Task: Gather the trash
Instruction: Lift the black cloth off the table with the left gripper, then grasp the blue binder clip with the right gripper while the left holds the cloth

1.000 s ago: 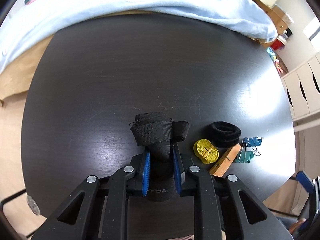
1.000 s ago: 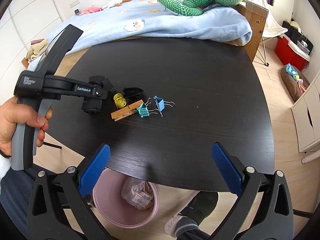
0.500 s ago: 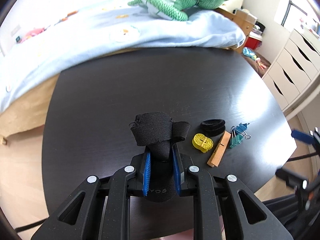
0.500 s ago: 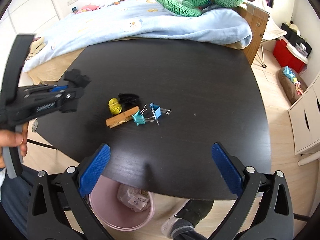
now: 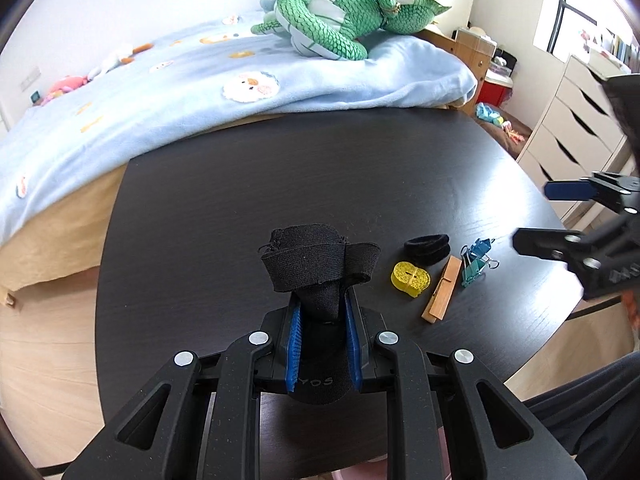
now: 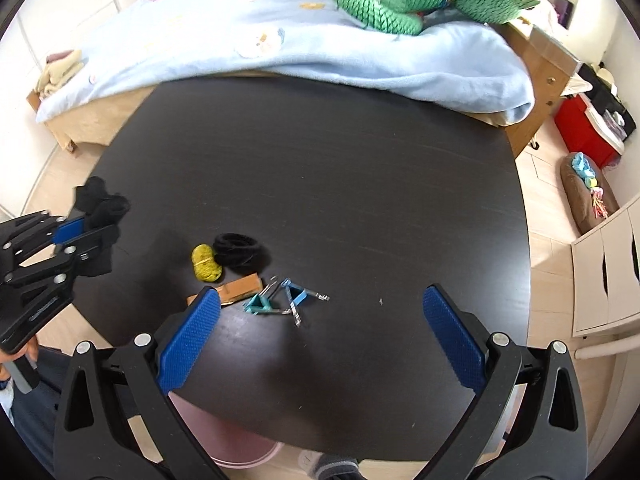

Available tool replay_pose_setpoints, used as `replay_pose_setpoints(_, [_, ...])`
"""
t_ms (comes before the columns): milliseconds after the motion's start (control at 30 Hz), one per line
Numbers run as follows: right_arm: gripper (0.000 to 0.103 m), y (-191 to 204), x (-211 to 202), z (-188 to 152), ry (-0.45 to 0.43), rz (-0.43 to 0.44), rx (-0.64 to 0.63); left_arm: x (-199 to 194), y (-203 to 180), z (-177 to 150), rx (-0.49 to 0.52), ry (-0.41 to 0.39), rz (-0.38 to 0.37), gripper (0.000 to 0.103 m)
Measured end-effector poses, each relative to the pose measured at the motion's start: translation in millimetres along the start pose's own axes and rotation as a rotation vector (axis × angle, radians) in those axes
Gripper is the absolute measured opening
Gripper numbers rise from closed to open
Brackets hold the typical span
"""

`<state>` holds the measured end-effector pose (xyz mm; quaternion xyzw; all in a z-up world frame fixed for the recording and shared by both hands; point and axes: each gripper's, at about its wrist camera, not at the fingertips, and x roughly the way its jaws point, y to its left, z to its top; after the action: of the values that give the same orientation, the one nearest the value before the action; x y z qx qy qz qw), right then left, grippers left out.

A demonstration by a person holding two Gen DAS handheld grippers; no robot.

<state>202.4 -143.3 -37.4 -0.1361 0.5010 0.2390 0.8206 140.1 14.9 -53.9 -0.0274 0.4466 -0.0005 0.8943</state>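
Note:
A rolled black sock [image 5: 320, 268] hangs above the dark round table [image 5: 280, 168], with my left gripper [image 5: 322, 308] shut on it. From the right wrist view the same sock [image 6: 100, 208] shows at the far left in that gripper [image 6: 76, 236]. A small heap lies near the table's front edge: a yellow tape roll [image 6: 206, 264], a black hair tie [image 6: 238, 249], a wooden clothespin [image 6: 236, 286] and two teal binder clips [image 6: 280, 300]. My right gripper [image 6: 320, 328] stands open above the table just in front of the clips, nothing between its pads.
A pink waste bin [image 6: 240, 452] sits on the floor under the table's near edge, mostly hidden. A bed with a blue blanket [image 5: 240, 92] and a green plush toy [image 5: 344, 20] borders the far side. White drawers [image 5: 580, 120] stand at the right.
My left gripper lifted the sock and tilted up, so the bed came into view. My right gripper moved forward over the table toward the clips; the bin slid under the table edge.

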Motion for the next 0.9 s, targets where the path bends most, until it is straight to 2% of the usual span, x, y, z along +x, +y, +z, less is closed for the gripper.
replay_pose_setpoints(33, [0.095,0,4,3,0.013,0.003,-0.006,-1,1,-1,-0.002,-0.003,-0.002,0.019])
replay_pose_setpoints(100, [0.083,0,13,9,0.054,0.001,-0.025,-2,4,-2,-0.008,-0.003,-0.009,0.019])
replay_pose_setpoints(367, [0.054,2,40,16,0.151,0.038,-0.056,-1,12,-4,-0.035,-0.002,-0.015,0.019])
replay_pose_setpoints(600, [0.036,3,48,14,0.173,0.046,-0.064,1,13,-4,-0.043,0.001,-0.02,0.019])
replay_pose_setpoints(733, [0.032,5,51,13,0.177,0.059,-0.067,2,14,-4,-0.05,0.006,-0.026,0.019])
replay_pose_setpoints(900, [0.017,6,54,12,0.182,0.074,-0.064,3,13,-4,-0.049,0.01,-0.03,0.019])
